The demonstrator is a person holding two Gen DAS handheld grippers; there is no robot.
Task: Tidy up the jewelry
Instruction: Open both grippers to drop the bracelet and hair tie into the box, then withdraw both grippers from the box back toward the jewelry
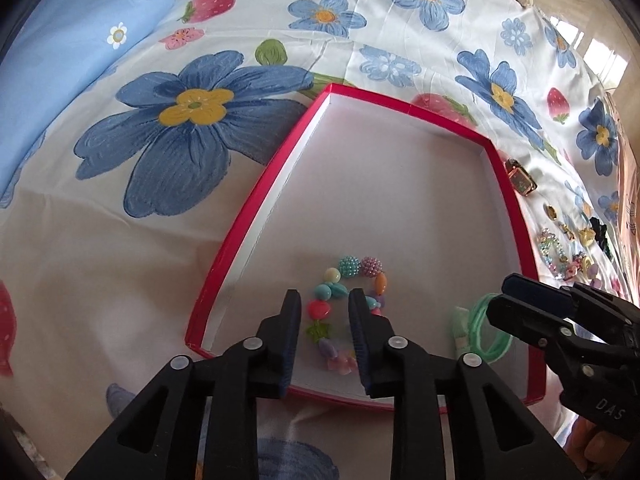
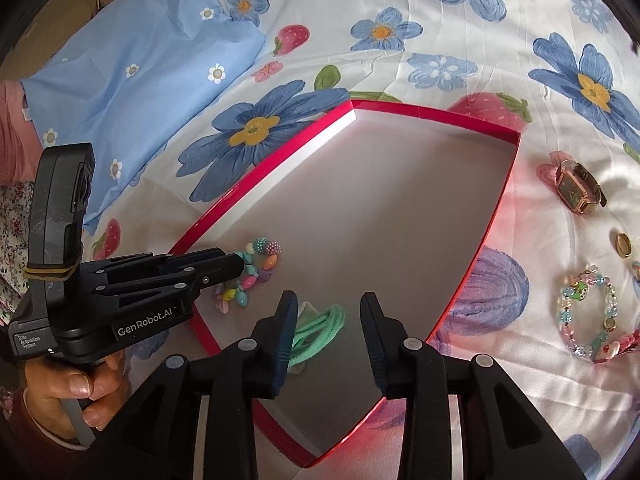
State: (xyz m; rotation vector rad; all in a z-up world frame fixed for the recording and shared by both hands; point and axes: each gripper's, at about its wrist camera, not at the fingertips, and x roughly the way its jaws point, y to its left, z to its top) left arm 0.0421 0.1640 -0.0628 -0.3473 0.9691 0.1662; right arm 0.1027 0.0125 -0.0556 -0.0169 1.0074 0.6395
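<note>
The bedsheet (image 2: pixel 400 64) is soft printed cloth, faintly creased, and the tray (image 2: pixel 304 136) looks like cardboard with a glossy red rim and matt pale floor. The beaded bracelet (image 1: pixel 344 300) is shiny plastic (some beads pebbled), the watch (image 2: pixel 578 192) polished metal, the hair ties (image 2: pixel 320 330) fuzzy, and both grippers' fingers (image 1: pixel 362 332) matt black plastic.

A white bedsheet (image 1: pixel 360 32) printed with blue flowers and strawberries, a light-blue pillow (image 2: pixel 132 52) lying on it.
</note>
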